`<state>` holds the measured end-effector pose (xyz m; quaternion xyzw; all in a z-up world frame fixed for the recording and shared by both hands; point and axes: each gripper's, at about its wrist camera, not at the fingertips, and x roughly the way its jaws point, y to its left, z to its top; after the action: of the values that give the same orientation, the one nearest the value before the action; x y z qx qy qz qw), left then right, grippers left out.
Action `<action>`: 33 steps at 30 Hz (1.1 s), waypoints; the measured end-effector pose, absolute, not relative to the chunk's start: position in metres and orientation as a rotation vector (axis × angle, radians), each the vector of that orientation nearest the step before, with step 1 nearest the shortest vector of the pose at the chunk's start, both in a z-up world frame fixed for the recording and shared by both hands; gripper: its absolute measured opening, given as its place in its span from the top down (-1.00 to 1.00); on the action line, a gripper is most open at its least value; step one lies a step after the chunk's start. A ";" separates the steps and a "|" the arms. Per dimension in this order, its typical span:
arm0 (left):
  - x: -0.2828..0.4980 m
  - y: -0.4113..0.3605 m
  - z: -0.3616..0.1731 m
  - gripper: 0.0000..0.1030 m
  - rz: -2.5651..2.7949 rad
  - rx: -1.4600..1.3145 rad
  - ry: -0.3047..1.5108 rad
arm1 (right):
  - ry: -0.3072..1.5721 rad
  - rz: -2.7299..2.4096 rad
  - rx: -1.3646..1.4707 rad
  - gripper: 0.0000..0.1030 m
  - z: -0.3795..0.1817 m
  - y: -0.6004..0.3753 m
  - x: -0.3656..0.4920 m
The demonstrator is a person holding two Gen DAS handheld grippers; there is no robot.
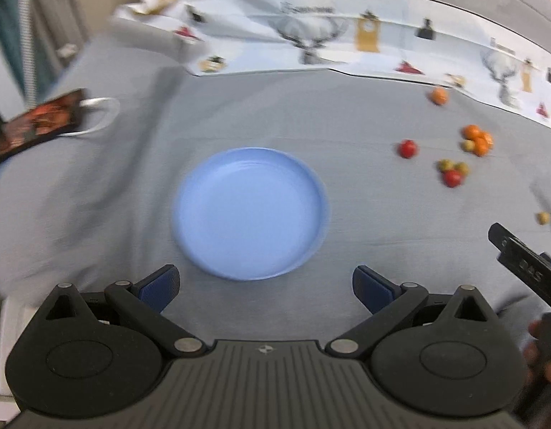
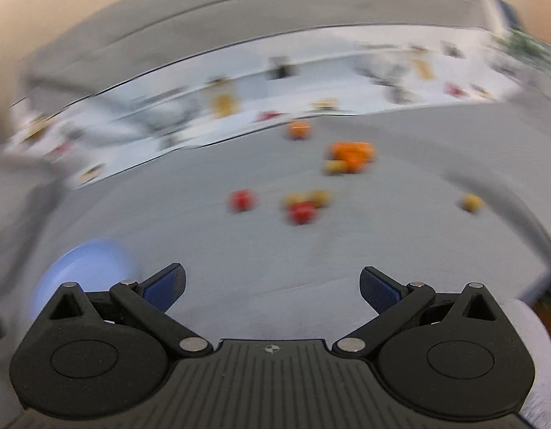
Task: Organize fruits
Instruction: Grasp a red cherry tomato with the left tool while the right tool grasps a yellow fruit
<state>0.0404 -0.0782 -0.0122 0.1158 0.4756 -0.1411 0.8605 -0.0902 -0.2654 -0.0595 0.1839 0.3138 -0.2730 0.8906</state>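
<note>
Fruit [image 1: 452,171] lies scattered toward the bed's [image 1: 365,214] right edge, bowl [image 1: 250,214] bare mid-bed — I hold my left gripper [image 1: 264,287] and right gripper [image 2: 272,287] wide open, empty, ready to pick.

The right wrist view is smeared throughout; the small fruits [image 2: 300,211] read as coloured blobs, kinds unclear; the blue plate [image 2: 82,264] sits half hidden behind the gripper body; the dark packet [image 1: 35,125] is cut off.

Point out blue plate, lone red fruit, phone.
blue plate [image 1: 250,211], left wrist view, centre of its bare inside.
lone red fruit [image 1: 407,148], left wrist view, middle of fruit.
phone [image 1: 39,123], left wrist view, middle of screen.
</note>
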 end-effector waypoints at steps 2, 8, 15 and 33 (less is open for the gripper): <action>0.052 -0.097 -0.020 -0.99 -0.316 0.259 1.025 | 0.643 -0.670 0.391 -0.99 -0.073 -0.294 -0.092; 0.096 -0.172 -0.047 -0.99 -0.368 0.316 1.046 | 0.631 -0.947 0.415 -0.99 -0.116 -0.380 -0.081; 0.169 -0.266 -0.112 -0.99 -0.424 0.320 1.103 | 0.660 -1.190 0.523 -0.99 -0.170 -0.484 -0.062; 0.245 -0.353 -0.185 -0.16 -0.385 0.303 1.219 | 0.679 -1.328 0.558 -0.53 -0.191 -0.535 -0.057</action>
<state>0.2450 -0.3535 -0.1852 0.1408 0.5666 -0.1791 0.7919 -0.0574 -0.5355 -0.1908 0.2506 0.3048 -0.5960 0.6994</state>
